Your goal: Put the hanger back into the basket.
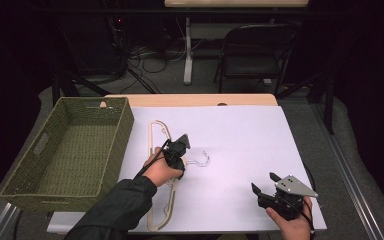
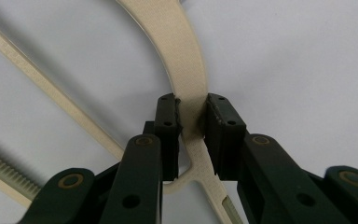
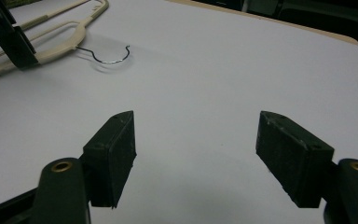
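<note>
Nearest you, your right gripper (image 1: 265, 184) rests low at the near right of the white table (image 1: 240, 135), jaws spread wide with nothing between them. It sits well apart from the work, likely parked so it stays out of the way until a second grip is wanted.

Farther in, your left gripper (image 1: 181, 146) is clamped on the cream hanger (image 2: 184, 60), the pads pinching the flat plastic neck where the two shoulders meet. That spot looks well chosen: it is close to the balance point, so the hanger should lift without swinging. The hanger itself lies flat on the table, long side running toward you, its wire hook (image 1: 202, 159) pointing right.

Just left of it stands the woven basket (image 1: 111, 145), empty and open-topped, probably the hanger's destination. Beyond the table, a folding chair (image 1: 252, 52) stands in the dark.
</note>
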